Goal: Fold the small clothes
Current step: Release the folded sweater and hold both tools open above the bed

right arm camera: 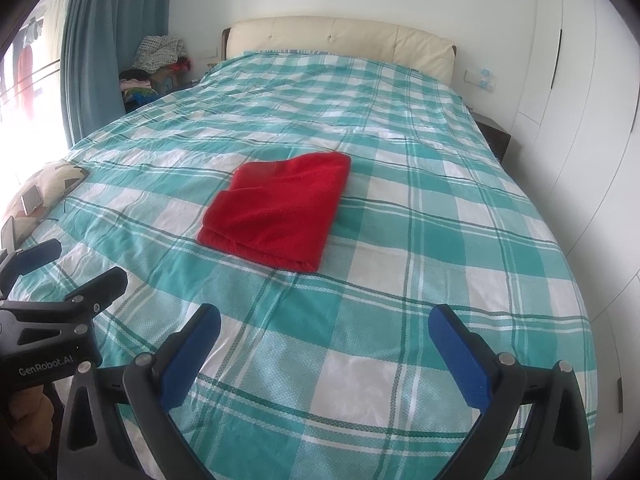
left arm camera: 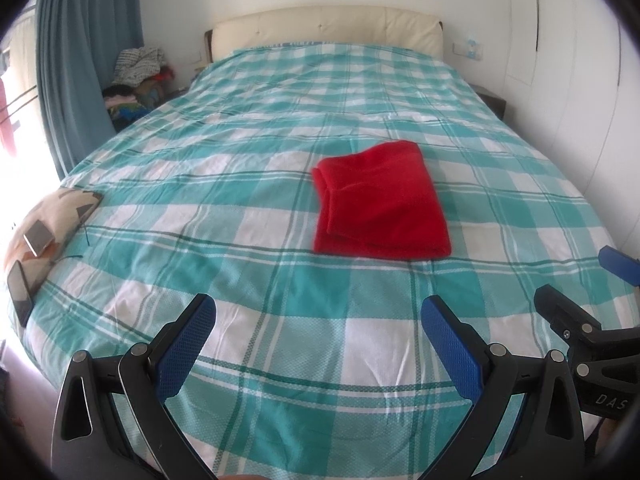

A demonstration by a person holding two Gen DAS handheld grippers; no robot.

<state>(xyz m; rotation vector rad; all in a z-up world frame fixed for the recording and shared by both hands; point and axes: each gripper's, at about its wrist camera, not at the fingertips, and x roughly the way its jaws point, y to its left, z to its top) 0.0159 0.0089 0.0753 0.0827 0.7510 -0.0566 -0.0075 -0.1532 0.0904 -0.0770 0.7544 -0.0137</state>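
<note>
On the bed point(left arm camera: 256, 288), mid-spread: red garment point(left arm camera: 380, 200) point(right arm camera: 276, 210), folded into a neat rectangle, lying flat on the teal-and-white plaid cover.
Garment edges: stacked layers visible along the near-left side in the right wrist view.
Left gripper point(left arm camera: 318, 328): jaws spread wide, empty, hovering over the near part of the cover, well short of the garment.
Right gripper point(right arm camera: 324, 338): jaws likewise wide apart, holding nothing, apart from the garment.
Gripper spacing: side by side, each visible at the edge of the other's view.
Left bed edge: patterned cushion point(left arm camera: 56, 216) with two phones point(left arm camera: 38, 238) resting on it.
Far end: cream headboard point(left arm camera: 328, 30).
Left corner: blue curtain point(left arm camera: 84, 56), pile of clothes point(left arm camera: 138, 80) beside it.
</note>
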